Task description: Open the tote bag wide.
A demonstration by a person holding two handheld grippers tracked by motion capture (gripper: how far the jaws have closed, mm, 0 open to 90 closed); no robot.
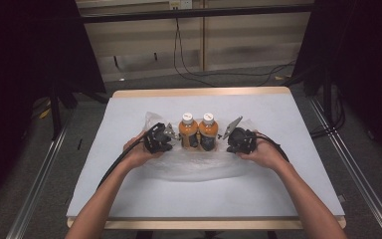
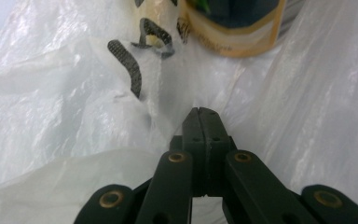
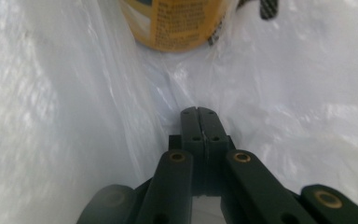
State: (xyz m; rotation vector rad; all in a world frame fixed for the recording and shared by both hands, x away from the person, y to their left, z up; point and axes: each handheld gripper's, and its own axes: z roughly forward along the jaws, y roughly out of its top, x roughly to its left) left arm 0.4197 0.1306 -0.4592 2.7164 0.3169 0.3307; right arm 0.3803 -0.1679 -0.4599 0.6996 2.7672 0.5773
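Two orange bottles with white caps, one and the other, stand side by side on a white see-through plastic bag at the middle of the table. My left gripper is just left of them and my right gripper just right, both low at the bag. In the left gripper view the jaws are pressed together with bag film creasing into their tips, a bottle base ahead. In the right gripper view the shut jaws pinch the film below an orange bottle.
The table has a pale cover and a wooden edge. Black printed marks show on the bag film. Cables lie on the floor beyond the table, and dark stands flank it on both sides.
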